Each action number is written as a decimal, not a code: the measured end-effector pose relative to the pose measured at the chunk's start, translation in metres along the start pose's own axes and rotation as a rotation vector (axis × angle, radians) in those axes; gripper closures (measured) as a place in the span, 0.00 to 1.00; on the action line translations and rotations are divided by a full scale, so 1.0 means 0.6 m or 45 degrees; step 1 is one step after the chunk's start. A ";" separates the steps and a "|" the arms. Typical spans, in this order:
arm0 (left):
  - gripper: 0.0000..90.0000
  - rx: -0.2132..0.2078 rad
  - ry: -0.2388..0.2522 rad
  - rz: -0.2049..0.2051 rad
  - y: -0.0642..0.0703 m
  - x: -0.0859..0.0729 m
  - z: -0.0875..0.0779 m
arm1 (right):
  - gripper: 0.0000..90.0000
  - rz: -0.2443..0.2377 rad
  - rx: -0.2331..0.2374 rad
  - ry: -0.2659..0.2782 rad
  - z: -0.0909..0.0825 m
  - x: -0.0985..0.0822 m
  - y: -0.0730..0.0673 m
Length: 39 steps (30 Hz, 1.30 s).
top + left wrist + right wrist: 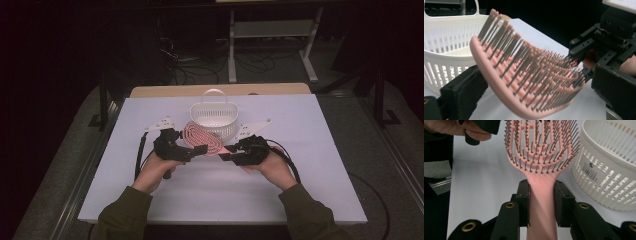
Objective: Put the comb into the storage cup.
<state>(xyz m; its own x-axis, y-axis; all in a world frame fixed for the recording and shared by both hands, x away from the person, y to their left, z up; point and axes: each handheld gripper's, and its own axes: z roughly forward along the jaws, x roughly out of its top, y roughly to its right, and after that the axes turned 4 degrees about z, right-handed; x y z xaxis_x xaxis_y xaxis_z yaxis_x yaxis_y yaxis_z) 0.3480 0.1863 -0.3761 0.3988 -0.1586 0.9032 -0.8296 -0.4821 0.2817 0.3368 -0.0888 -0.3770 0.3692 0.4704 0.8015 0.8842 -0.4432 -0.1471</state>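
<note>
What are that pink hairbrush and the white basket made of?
The pink hairbrush looks like moulded plastic with a smooth matt finish; its stiff bristles are darker, with rounded pink tips, probably plastic too. The white basket seems to be thin, slightly glossy moulded plastic, going by its even slotted walls and the printed label.

From my seat I see a white tabletop lit against a dark room, grey floor around it, cables trailing behind, and a white metal rack beyond.

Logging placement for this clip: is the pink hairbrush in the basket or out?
Out: the hairbrush hangs before the white basket, handle clamped in the right gripper.
</note>
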 end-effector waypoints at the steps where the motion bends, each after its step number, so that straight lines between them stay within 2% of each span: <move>1: 0.03 0.005 0.000 -0.002 0.000 0.000 0.000 | 0.76 -0.002 -0.004 0.000 0.001 0.000 -0.001; 4: 0.06 0.011 0.015 0.007 0.000 0.000 -0.002 | 0.76 -0.017 -0.005 -0.001 0.003 0.000 -0.004; 14: 0.20 0.015 0.062 -0.044 -0.005 0.000 -0.009 | 0.76 -0.049 -0.024 0.006 0.007 -0.001 -0.009; 25: 0.35 0.012 0.060 -0.096 -0.012 -0.003 -0.013 | 0.76 -0.069 -0.046 0.017 0.009 -0.002 -0.013; 39: 0.44 -0.008 0.043 -0.121 -0.018 -0.005 -0.014 | 0.76 -0.099 -0.067 0.005 0.014 -0.005 -0.017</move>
<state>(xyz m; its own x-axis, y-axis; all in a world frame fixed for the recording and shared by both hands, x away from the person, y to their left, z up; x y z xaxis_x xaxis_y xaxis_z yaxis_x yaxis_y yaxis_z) 0.3523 0.1991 -0.3794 0.4623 -0.0832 0.8828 -0.7912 -0.4883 0.3683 0.3292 -0.0790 -0.3828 0.2985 0.5018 0.8118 0.8940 -0.4448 -0.0538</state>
